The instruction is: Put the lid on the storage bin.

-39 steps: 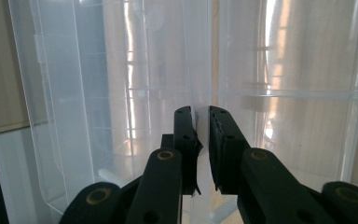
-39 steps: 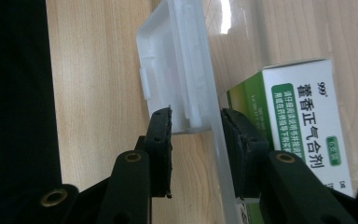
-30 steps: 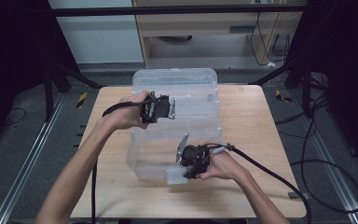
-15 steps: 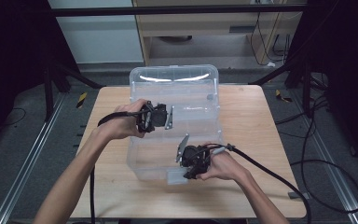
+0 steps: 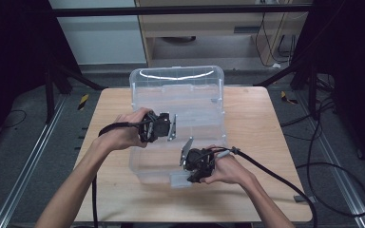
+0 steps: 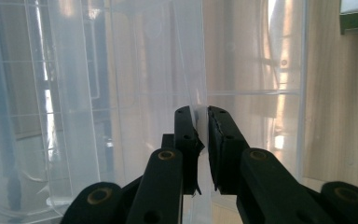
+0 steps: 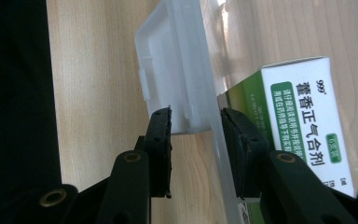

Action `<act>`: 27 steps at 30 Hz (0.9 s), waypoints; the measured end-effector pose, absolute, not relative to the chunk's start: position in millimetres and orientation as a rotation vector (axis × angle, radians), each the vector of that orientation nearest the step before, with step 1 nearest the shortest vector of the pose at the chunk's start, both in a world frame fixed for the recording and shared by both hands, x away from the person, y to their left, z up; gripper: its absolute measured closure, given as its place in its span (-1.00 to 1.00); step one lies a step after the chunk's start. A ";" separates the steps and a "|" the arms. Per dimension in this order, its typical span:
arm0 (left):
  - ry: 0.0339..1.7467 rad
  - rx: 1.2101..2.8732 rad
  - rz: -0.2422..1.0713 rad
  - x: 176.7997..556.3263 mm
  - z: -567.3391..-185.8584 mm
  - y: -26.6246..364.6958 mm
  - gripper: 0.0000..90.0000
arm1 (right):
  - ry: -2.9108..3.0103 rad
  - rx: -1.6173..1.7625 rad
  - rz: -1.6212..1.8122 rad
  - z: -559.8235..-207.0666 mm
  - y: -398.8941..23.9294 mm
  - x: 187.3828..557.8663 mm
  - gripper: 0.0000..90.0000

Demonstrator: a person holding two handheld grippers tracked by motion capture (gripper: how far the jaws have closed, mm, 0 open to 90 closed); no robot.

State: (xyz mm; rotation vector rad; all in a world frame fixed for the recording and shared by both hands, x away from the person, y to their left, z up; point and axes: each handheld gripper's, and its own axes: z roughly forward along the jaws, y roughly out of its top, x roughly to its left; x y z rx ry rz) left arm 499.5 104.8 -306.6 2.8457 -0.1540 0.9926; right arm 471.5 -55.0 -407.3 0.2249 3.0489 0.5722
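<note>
High view shows the clear plastic storage box (image 5: 180,123) mid-table, the left gripper (image 5: 171,127) clamped on its thin lid (image 6: 202,70), while the right gripper (image 5: 186,154) straddles the front latch (image 7: 172,65), jaws apart, beside a green-and-white medicine carton (image 7: 303,126).

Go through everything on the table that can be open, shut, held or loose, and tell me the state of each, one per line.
Clear plastic storage box: open, lid raised.
Clear hinged lid: up, its edge pinched.
Box's front latch: between the right jaws.
Green and white medicine carton: inside the box, loose.
Left gripper: shut on the lid.
Right gripper: astride the front wall, grip unclear.
</note>
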 end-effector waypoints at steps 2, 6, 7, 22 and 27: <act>-0.155 2.852 0.993 496.2 -306.8 105.9 0.82 | 3.050 0.236 0.576 -407.3 -54.9 471.0 0.43; -0.150 2.833 0.995 491.8 -309.4 107.6 0.82 | 3.047 0.229 0.585 -407.5 -55.6 470.8 0.43; -0.147 2.828 0.995 490.9 -310.1 107.8 0.82 | 3.046 0.225 0.587 -407.5 -55.9 470.8 0.43; -0.139 2.812 0.985 474.9 -317.7 110.8 0.82 | 3.040 0.213 0.599 -407.3 -57.0 469.8 0.42; -0.138 2.811 0.980 472.8 -318.6 110.9 0.81 | 3.026 0.207 0.600 -407.1 -56.9 468.2 0.41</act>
